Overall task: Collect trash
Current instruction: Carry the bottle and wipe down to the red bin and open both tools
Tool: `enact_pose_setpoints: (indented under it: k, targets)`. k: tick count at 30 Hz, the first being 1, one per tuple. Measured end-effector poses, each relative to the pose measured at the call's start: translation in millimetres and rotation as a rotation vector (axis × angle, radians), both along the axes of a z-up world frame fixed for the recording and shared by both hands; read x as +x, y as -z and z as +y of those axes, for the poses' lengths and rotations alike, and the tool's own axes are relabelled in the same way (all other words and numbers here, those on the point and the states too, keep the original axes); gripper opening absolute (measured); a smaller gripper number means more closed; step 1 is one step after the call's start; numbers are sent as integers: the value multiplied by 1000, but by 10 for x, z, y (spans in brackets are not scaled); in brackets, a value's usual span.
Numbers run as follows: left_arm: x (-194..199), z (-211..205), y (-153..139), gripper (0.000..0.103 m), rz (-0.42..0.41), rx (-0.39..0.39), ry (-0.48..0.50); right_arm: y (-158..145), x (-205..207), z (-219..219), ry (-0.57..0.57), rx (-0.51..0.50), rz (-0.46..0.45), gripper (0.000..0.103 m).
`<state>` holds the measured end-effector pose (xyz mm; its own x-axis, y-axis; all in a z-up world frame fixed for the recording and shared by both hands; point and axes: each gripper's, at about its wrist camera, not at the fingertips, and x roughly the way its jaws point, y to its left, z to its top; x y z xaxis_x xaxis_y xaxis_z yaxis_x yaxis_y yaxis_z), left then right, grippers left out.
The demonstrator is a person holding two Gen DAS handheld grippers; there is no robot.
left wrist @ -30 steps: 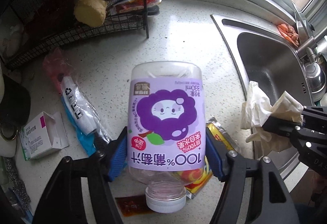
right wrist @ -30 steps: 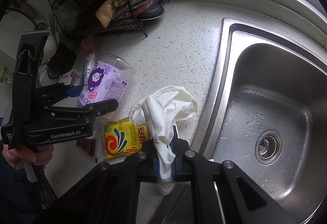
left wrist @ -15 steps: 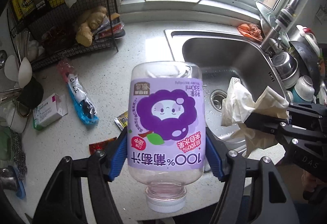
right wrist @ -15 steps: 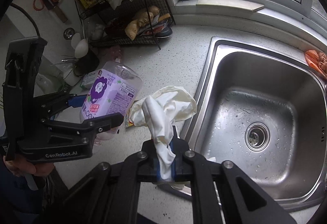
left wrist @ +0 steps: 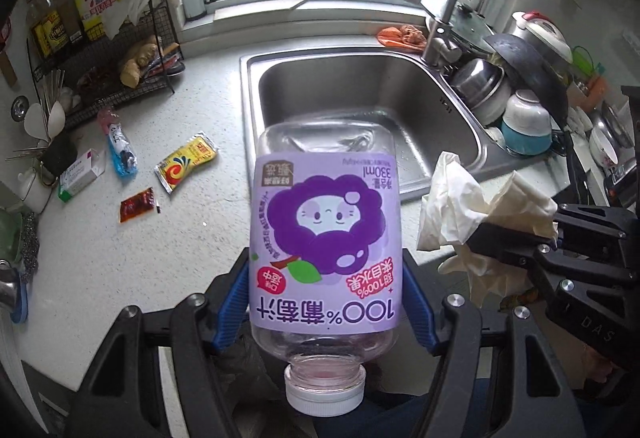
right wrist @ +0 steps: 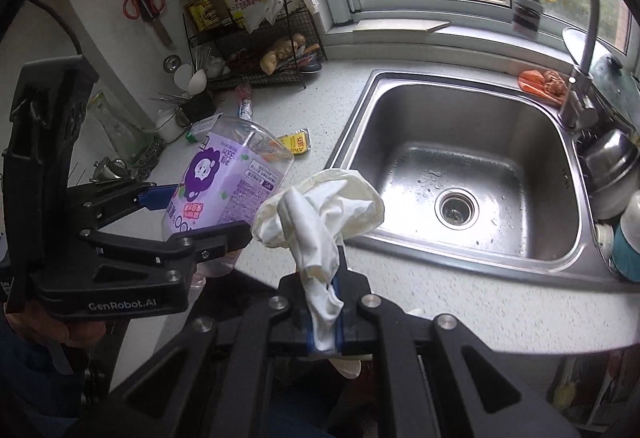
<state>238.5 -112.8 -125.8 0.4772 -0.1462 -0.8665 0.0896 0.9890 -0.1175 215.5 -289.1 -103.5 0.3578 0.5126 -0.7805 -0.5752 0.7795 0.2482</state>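
2 tools: both loaded, above counter (left wrist: 120, 258)
Left tool (left wrist: 325, 302): clamped on juice bottle (left wrist: 325, 238)
Right tool (right wrist: 325, 312): clamped on crumpled glove (right wrist: 320, 214)

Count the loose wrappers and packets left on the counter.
3: a yellow packet nearest the sink, a red sachet in front of it, a blue wrapper by the rack. The bottle may hide others.

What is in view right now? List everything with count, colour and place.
Juice bottle: 1, clear, purple label, in left gripper.
Crumpled glove: 1, white, in right gripper.
Sachets: 2, yellow and red, on counter.
Blue wrapper: 1, counter by rack.
Small box: 1, white, counter's left.
Wire rack: 1, black, back left.
Sink: 1, steel.
Faucet: 1, grey.
Left gripper: black, shut.
Right gripper: black, shut.
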Motion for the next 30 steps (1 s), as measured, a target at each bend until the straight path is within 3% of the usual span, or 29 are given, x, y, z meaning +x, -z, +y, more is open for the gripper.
enact_pose_setpoints:
  k: [5,10,23,30]
  targets:
    - [-250,-433,124,66,26,-14,57,128,-263,-407,44,-7,22,6]
    - [-365,-736,459,66,95,-25,109,454,-361,-680,108,-13,92,6]
    - [-449,-1077,2134,66,336,-70,190,1749,-356,-852,228,-83,213,6]
    - [-409,-1115,3028,66,379,-48,220,2518,-247,-843,294,-98,275,6]
